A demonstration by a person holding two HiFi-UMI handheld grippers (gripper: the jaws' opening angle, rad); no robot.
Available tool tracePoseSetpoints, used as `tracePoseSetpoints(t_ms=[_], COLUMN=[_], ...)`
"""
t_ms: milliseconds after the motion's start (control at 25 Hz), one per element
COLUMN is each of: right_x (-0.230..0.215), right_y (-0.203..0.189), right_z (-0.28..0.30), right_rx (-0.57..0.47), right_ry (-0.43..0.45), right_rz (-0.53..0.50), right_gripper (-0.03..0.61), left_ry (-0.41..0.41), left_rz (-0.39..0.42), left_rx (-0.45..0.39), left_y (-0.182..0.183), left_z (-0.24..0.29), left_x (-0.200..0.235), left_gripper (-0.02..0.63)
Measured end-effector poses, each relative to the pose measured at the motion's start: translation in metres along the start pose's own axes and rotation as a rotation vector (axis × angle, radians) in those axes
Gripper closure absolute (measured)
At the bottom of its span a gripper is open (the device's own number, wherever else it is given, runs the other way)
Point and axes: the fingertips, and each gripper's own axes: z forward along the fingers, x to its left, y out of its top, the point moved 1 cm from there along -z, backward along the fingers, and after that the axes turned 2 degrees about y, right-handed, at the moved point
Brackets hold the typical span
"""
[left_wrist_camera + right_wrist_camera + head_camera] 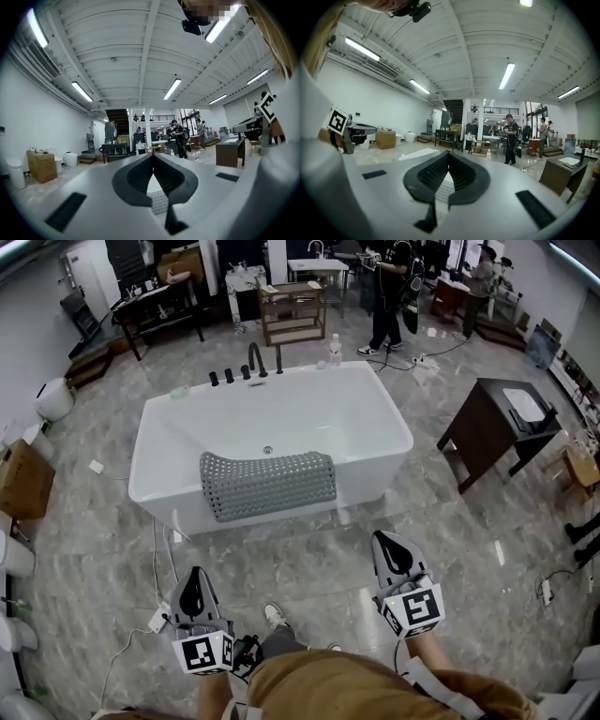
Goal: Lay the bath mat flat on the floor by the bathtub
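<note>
Grey marble floor (309, 554) round a white bathtub (281, 409). Grey bath mat (268, 486) draped over the tub's near rim, hanging down the outer wall. Left gripper (195, 576) low at near left, jaws pressed tip to tip, empty. Right gripper (386, 542) likewise — tips together, holding nothing, well apart from the mat.

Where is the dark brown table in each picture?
Head view: the dark brown table is at the right, beside the bathtub.
Left gripper view: far right, at mid-height.
Right gripper view: near the lower right edge.
Shared landmark: the person in black.
</note>
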Motion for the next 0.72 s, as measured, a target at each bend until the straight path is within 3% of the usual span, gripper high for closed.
tracePoseSetpoints(t_ms=[360, 720], right_x=[0.026, 0.038], right_y=[0.022, 0.021], right_z=[0.118, 0.175], right_rx=[0.026, 0.078], right_ry=[-0.04, -0.085], right_rz=[-0.026, -0.041], right_gripper=[0.574, 0.574], left_ry=[-0.032, -0.04], left_rz=[-0.034, -0.063], left_rx=[0.021, 0.089], left_y=[-0.028, -0.062], left_z=[0.094, 0.133], left_x=[0.089, 0.144], left_gripper=[0.61, 0.611])
